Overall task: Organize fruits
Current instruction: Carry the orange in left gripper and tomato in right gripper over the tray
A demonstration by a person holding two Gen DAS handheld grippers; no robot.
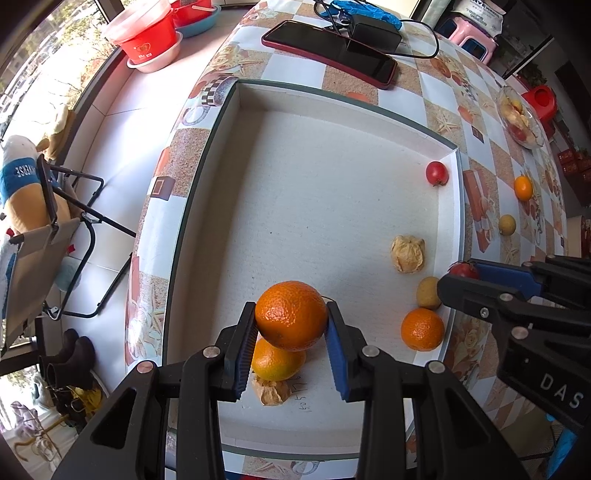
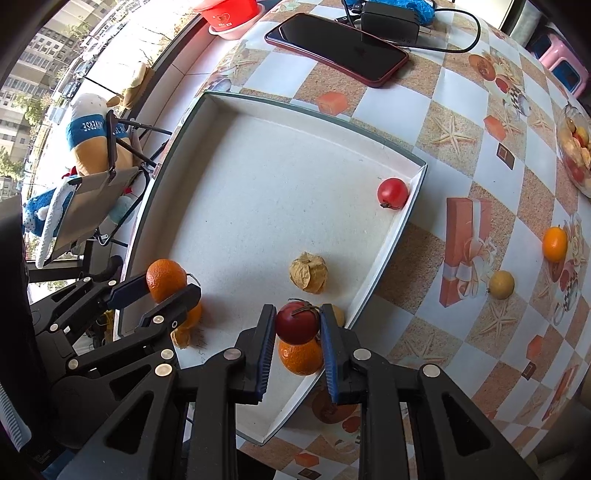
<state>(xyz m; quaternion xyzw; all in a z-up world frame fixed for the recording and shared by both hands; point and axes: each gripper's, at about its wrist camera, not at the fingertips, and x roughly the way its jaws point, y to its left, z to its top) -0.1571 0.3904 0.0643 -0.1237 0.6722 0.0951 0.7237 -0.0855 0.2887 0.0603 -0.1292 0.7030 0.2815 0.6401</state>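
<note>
My left gripper (image 1: pixel 291 321) is shut on an orange (image 1: pixel 291 320) and holds it over the near part of the white box tray (image 1: pixel 236 122). Below it lie another orange (image 1: pixel 277 363) and a husked physalis (image 1: pixel 271 392). My right gripper (image 2: pixel 297 325) is shut on a small red fruit (image 2: pixel 297 322) above an orange (image 2: pixel 300 357) at the tray's right corner. In the tray also lie a physalis (image 2: pixel 308 272), a red fruit (image 2: pixel 392 193) and a small tan fruit (image 1: pixel 428 292).
On the patterned tablecloth right of the tray lie a small orange fruit (image 2: pixel 554 242) and a yellow one (image 2: pixel 501 283). A glass bowl of fruit (image 2: pixel 576 155) stands far right. A phone (image 2: pixel 336 46), charger (image 2: pixel 389 22) and cable lie behind the tray.
</note>
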